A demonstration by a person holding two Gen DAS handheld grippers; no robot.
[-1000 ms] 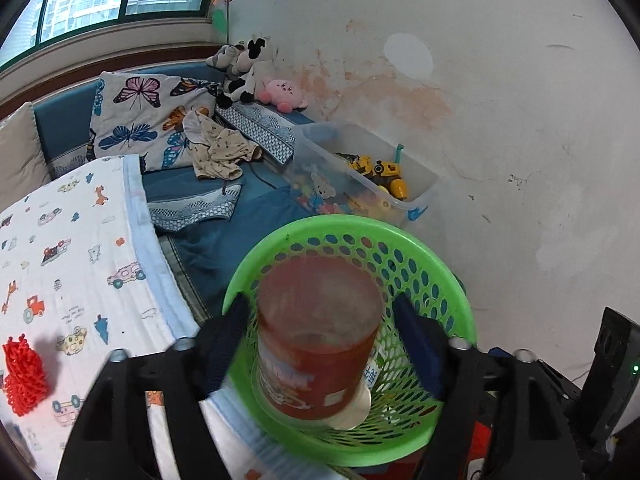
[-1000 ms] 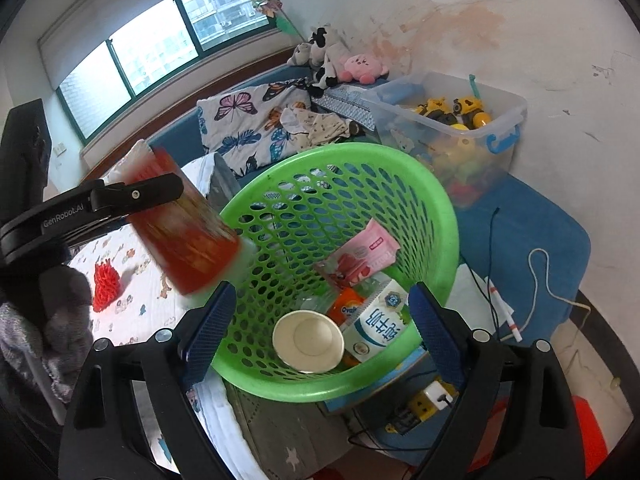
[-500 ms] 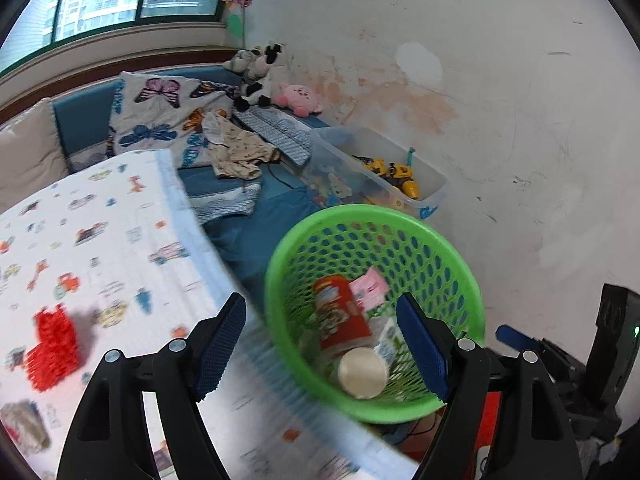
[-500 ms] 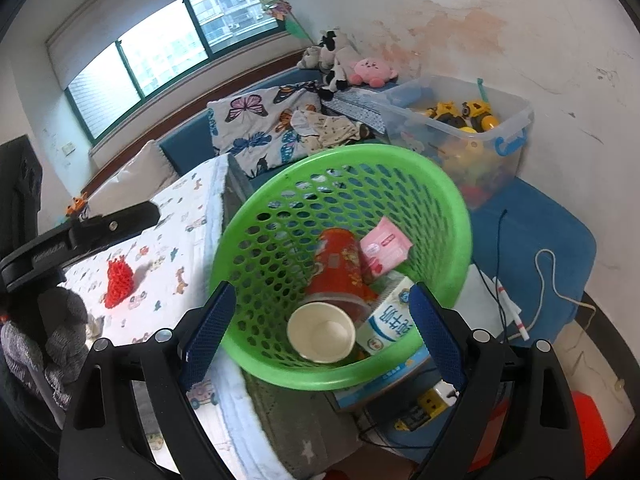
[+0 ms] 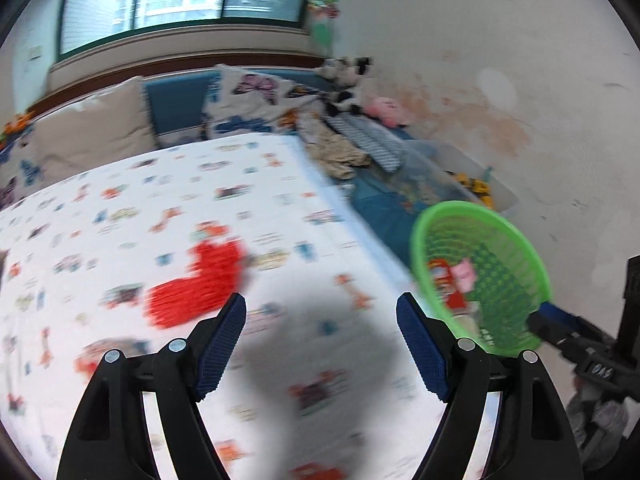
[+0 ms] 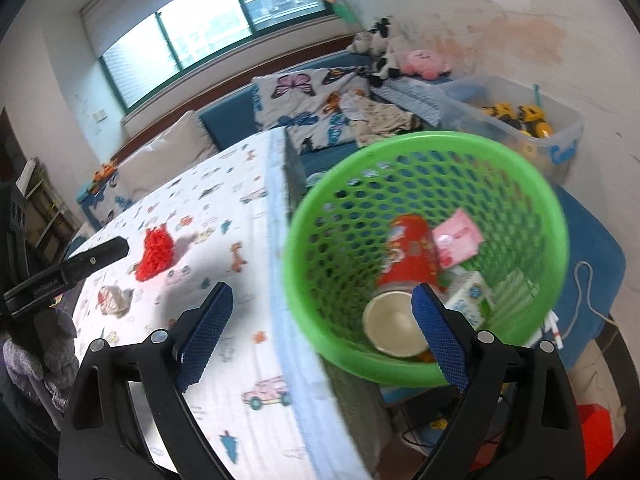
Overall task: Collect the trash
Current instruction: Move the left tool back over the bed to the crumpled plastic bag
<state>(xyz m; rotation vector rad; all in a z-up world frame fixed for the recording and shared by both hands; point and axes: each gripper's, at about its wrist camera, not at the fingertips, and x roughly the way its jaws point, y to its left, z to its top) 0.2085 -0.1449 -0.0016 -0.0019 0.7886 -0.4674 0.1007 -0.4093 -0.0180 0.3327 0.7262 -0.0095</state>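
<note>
A green mesh basket point(image 6: 520, 184) stands beside the bed edge; it also shows in the left wrist view point(image 5: 516, 248). Inside lie a red cup point(image 6: 408, 256), a pink packet point(image 6: 458, 238), a milk carton point(image 6: 468, 298) and a paper cup point(image 6: 394, 326). A red netted piece point(image 5: 200, 284) lies on the patterned bedsheet point(image 5: 120, 216), also seen in the right wrist view point(image 6: 157, 254). A crumpled wad point(image 6: 114, 300) lies near it. My left gripper point(image 5: 320, 344) is open and empty above the sheet. My right gripper point(image 6: 320, 332) is open and empty at the bed edge.
A clear toy bin point(image 6: 516, 120) stands by the stained wall. Butterfly pillows point(image 6: 304, 104), clothes and plush toys point(image 6: 424, 62) sit on the blue bench under the window. Cables point(image 6: 580, 288) lie on the floor by the basket.
My left gripper let the red cup go into the basket, then swung left over the bed toward the red netted piece. The right gripper shifted left to the bed edge.
</note>
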